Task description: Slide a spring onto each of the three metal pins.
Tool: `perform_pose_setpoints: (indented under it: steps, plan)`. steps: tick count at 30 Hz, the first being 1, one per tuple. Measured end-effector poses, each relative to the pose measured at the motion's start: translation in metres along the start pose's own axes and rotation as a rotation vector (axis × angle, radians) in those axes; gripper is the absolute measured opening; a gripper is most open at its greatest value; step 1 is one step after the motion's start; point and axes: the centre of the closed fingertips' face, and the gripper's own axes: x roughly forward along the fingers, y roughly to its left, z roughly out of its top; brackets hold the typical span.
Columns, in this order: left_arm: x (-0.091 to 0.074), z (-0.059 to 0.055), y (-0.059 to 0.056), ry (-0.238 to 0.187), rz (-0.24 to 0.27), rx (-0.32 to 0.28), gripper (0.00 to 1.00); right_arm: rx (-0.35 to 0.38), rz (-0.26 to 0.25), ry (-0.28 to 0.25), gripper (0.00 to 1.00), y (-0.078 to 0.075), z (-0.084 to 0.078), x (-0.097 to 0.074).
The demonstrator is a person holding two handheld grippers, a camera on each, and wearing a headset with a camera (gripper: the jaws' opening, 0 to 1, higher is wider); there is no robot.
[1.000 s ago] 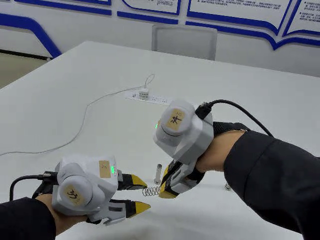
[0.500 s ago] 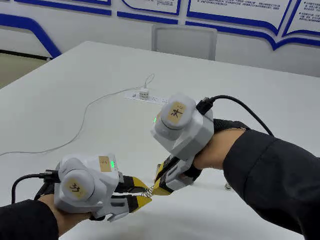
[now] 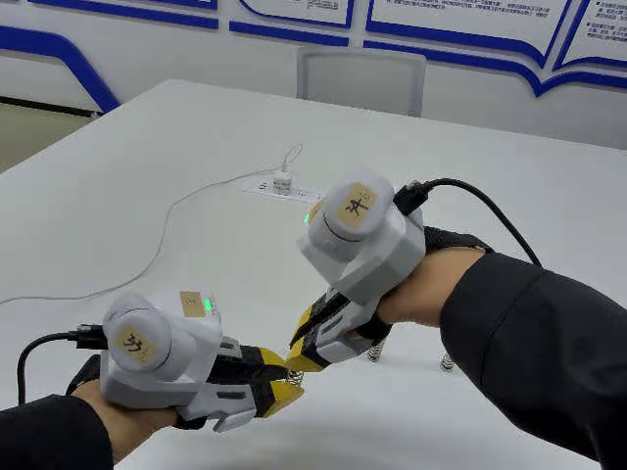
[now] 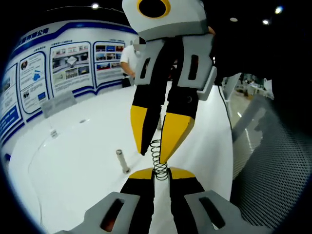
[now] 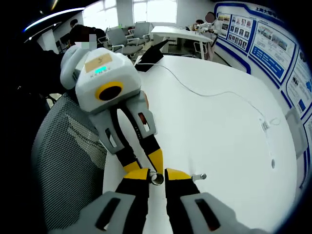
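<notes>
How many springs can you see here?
3. One spring held between left tongs and right tongs; second spring and third spring stand under the right arm. More may hide.

In the head view the spring is almost wholly hidden between the yellow fingers. A pin is half covered by the sleeve, its detail too small to tell.

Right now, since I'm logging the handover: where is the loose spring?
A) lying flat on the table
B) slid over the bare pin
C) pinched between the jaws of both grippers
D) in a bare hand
C: in the left gripper view the spring runs from the left gripper up into the right gripper, while the bare pin stands apart to its side.
</notes>
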Motion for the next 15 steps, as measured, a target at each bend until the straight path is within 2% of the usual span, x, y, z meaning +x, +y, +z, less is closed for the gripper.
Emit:
perform_pose_setpoints:
  steps: [3,15]
  plan:
    - [-0.0011,0.0001,0.0025,-0.005,0.010,-0.005,0.10,-0.004,-0.003,-0.005,0.17,-0.0001,-0.0004,-0.0004]
    - [-0.0028,0.0038,0.0047,-0.029,0.020,-0.013,0.10,0.018,-0.010,-0.013,0.14,-0.0018,-0.0032,0.0001]
